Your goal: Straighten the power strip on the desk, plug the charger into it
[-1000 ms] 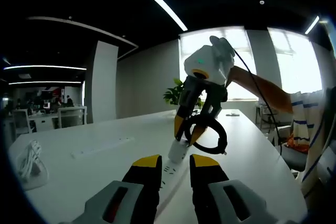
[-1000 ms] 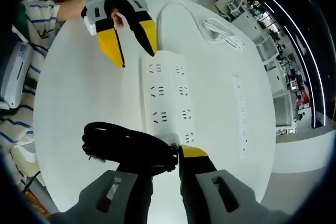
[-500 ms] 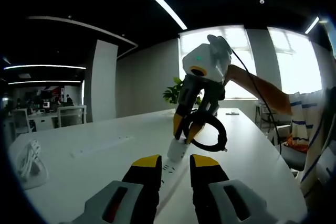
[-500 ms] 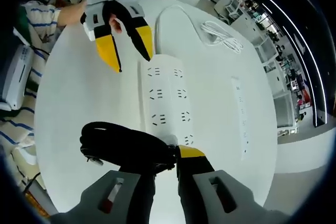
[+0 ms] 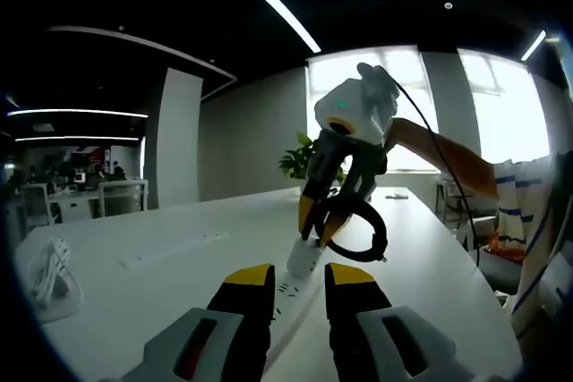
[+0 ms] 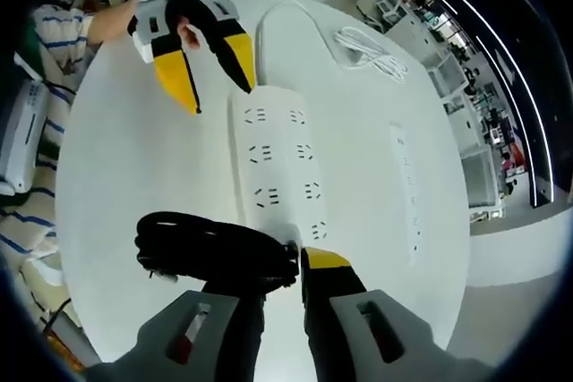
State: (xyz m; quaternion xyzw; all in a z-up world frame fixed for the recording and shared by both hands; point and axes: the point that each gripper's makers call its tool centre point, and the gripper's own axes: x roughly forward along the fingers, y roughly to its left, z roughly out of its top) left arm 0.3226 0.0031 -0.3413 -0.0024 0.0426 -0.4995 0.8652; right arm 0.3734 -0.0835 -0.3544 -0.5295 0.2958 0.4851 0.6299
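Observation:
A wide white power strip (image 6: 277, 167) lies on the white desk (image 6: 125, 167). In the right gripper view my right gripper (image 6: 291, 261) is shut on the charger, whose coiled black cable (image 6: 215, 252) hangs to its left, at the strip's near end. In the left gripper view, the white charger (image 5: 303, 258) stands upright on the strip (image 5: 285, 297) under my right gripper (image 5: 319, 225). My left gripper (image 5: 299, 276) is open, its yellow tips astride the strip's other end. From the right gripper view the left gripper (image 6: 219, 97) shows with its jaws spread.
A bundled white cable (image 6: 367, 51) lies at the far side of the desk, also seen as a bundle (image 5: 49, 279) at the left. A slim second strip (image 6: 407, 194) lies parallel to the first. A person's striped sleeve (image 6: 63, 15) is at the desk edge.
My right gripper has rocked slightly with the charger still at the same spot on the strip. The left gripper stays open over the far end.

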